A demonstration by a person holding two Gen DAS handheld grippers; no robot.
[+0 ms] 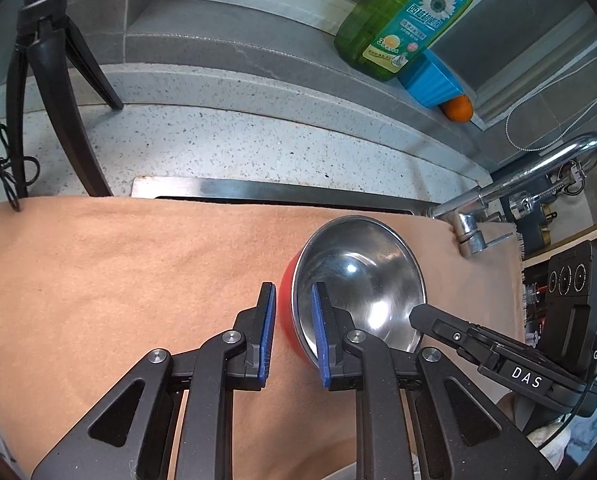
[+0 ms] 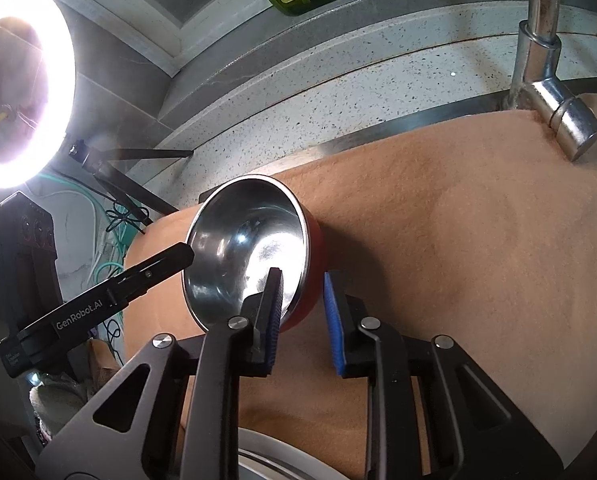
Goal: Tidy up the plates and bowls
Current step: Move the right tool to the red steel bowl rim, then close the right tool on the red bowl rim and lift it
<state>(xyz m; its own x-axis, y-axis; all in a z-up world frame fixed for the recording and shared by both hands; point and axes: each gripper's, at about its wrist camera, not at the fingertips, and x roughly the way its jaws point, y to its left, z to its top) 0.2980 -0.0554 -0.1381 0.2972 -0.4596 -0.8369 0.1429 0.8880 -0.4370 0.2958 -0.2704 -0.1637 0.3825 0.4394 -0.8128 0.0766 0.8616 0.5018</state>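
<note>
The tan cloth [image 1: 130, 280] is the widest thing before me, spread flat over the sink with bare room on it to my left and, in the right view, a long bare stretch towards the tap [image 2: 538, 60]; its far edge lies along the steel sink rim [image 1: 218, 188], and beyond that the speckled desk [image 1: 238, 140] steps up to a grey ledge; the bowl [image 1: 358, 280], steel inside and red outside, sits tilted on the cloth near its right end, close to the tap base.

My left view alone shows the whole green soap bottle [image 1: 410, 16], the blue cup [image 1: 430, 80] and the orange [image 1: 458, 109] on the ledge, plus the tripod legs [image 1: 58, 92] at the left; my right view alone shows the glaring ring light [image 2: 22, 88], tangled cables [image 2: 118, 216] beneath it, and a white plate rim [image 2: 266, 452] at the bottom edge under my tongs.

Both tongs point steeply down at the bowl from opposite sides; my left tongs [image 1: 294, 320] straddle the near-left rim, one blue pad inside against the steel, the other outside by the red wall, clamped on it; my right tongs [image 2: 304, 308] straddle the opposite rim the same way, one pad inside, one outside, though here a sliver of gap shows by the outer pad and I cannot tell whether they bite.
</note>
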